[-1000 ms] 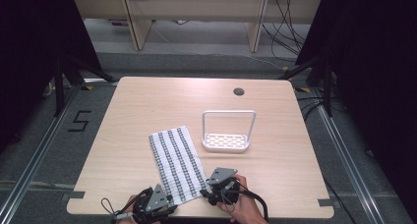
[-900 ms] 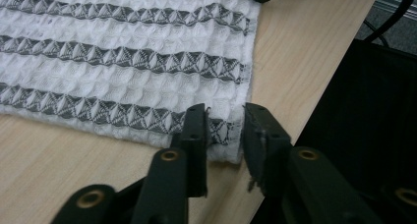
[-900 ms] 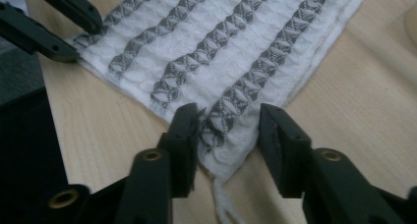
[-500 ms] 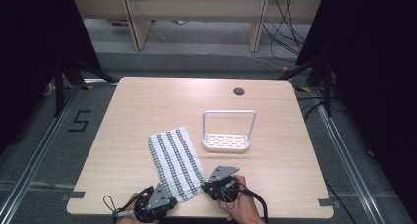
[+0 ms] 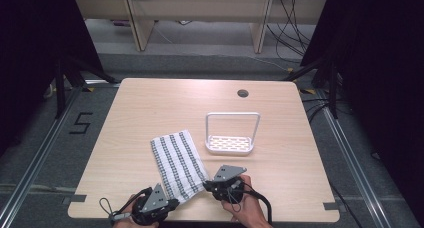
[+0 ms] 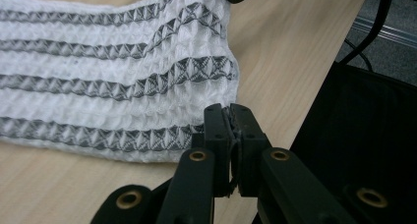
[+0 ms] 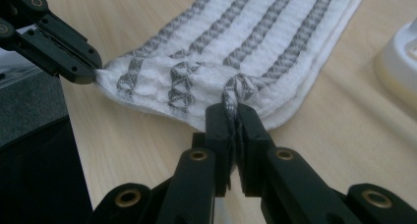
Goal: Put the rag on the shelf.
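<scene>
Where the high view's lower centre shows the table (image 5: 150, 113), a white cloth (image 5: 178, 164) with grey stripes lies folded flat, slanting from the middle toward the near edge. Its near end is pinched at both corners. The left gripper (image 5: 170, 204) sits at the bottom of that frame, left of centre, and its own view shows its jaws closed on the cloth's (image 6: 123, 76) corner, a little fabric caught between the tips (image 6: 230, 117). The right gripper (image 5: 207, 185) sits just right of it, held in a hand (image 5: 247, 208) coming up from the bottom edge; in its view the jaws are clamped on a bunched tuck of cloth (image 7: 246, 42) that rises between the tips (image 7: 234, 113), while the left gripper (image 7: 93, 71) reaches in from the upper left of the frame to the other corner. The rest of the cloth rests on the wood.

Just beyond the cloth, right of centre in the high view, stands a white rack (image 5: 231, 144) with a slotted base and a tall hoop handle, apart from the cloth. A round hole (image 5: 243, 93) marks the table's far side. A "5" (image 5: 80, 123) is marked on the floor at left.
</scene>
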`<state>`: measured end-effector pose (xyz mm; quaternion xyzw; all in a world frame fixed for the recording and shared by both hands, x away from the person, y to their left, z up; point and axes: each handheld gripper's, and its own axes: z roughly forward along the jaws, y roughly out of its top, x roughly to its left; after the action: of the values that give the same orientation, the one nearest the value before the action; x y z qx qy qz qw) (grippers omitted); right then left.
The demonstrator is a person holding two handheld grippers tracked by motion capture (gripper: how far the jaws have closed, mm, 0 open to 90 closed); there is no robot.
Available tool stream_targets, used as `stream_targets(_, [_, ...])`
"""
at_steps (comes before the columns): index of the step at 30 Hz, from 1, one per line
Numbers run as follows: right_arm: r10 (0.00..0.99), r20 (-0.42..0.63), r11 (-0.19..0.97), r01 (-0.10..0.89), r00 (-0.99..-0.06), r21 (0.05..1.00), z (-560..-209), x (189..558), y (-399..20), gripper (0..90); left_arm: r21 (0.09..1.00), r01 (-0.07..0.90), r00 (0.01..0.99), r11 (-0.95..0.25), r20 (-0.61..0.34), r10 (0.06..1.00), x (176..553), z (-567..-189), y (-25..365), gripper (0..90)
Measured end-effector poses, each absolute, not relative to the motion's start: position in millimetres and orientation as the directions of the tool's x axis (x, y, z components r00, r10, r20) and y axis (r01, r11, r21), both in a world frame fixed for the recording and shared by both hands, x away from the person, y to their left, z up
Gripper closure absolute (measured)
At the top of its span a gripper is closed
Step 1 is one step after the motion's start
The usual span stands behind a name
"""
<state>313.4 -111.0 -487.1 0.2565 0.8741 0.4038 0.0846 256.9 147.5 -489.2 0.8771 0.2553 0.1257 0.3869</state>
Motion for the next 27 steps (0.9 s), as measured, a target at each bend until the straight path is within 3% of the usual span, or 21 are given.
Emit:
stream_targets(7, [0.511,0.022,0.521,0.33,-0.859,0.787,-466.7,319.2,-105.0,86.3,0.775,0.349,0.829,-0.527,0.006,0.558,266.3,-471.0,160.0,86.5])
stream_targets(14, [0.515,0.017,0.468,0.298,-0.857,0.832,-428.0,330.2,-102.7,86.3,0.82,0.36,0.819,-0.445,-0.049,0.572,279.7,-427.2,171.5,86.4])
stream_targets(25, [0.478,-0.011,0.419,0.217,-0.879,0.882,-361.5,343.4,-93.1,86.4,0.85,0.292,0.81,-0.438,0.024,0.586,292.5,-355.7,185.7,86.5])
stream_targets(27, [0.478,0.035,0.398,0.252,-0.878,0.882,-350.1,343.8,-94.7,86.4,0.862,0.28,0.808,-0.423,0.026,0.588,292.7,-344.4,189.1,86.5])
